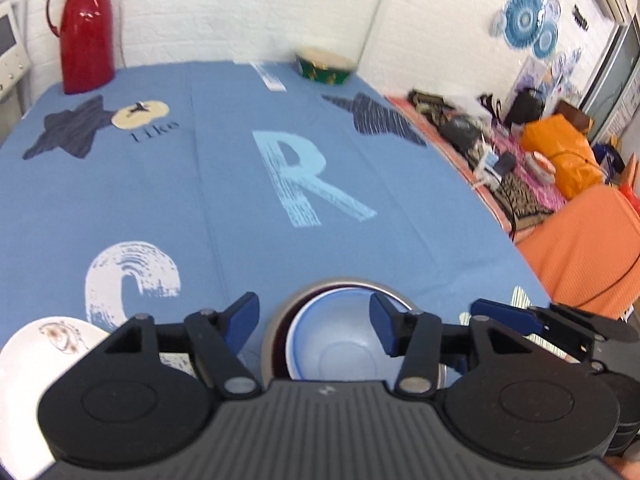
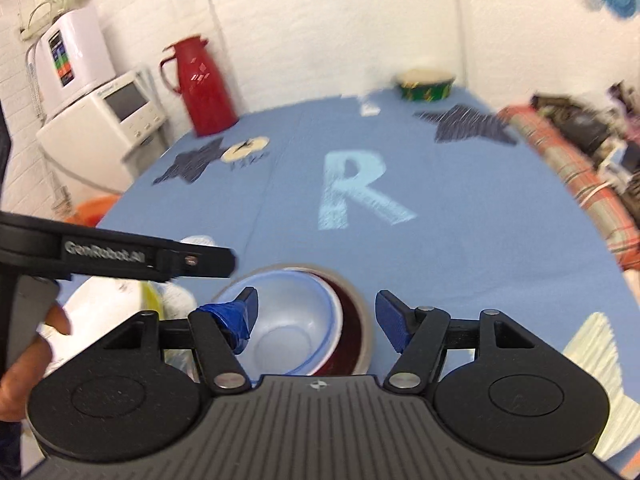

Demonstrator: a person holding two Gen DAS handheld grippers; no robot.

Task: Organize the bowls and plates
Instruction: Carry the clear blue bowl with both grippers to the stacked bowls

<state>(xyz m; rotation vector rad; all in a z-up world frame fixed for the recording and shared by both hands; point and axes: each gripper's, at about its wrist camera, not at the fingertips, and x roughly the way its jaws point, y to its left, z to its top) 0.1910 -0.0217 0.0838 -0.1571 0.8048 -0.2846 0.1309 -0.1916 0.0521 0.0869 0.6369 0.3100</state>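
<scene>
A white bowl (image 1: 332, 332) with a thin blue rim line sits nested inside a dark red bowl (image 1: 276, 344) with a grey outside, on the blue tablecloth near the front edge. My left gripper (image 1: 314, 322) is open just above this stack, one pad on each side, holding nothing. In the right wrist view the same white bowl (image 2: 292, 320) and dark red bowl (image 2: 352, 320) lie under my right gripper (image 2: 318, 316), which is also open and empty. A white plate (image 1: 40, 360) with a brown pattern lies left of the stack. A green patterned bowl (image 1: 325, 66) stands at the far edge.
A red thermos jug (image 1: 86, 28) stands at the table's far left corner. The blue tablecloth (image 1: 240, 200) carries printed letters and stars. Clutter and an orange bag (image 1: 560, 156) lie past the right edge. A hand (image 2: 24, 360) holds the left gripper's handle, with white plates (image 2: 100, 312) beneath.
</scene>
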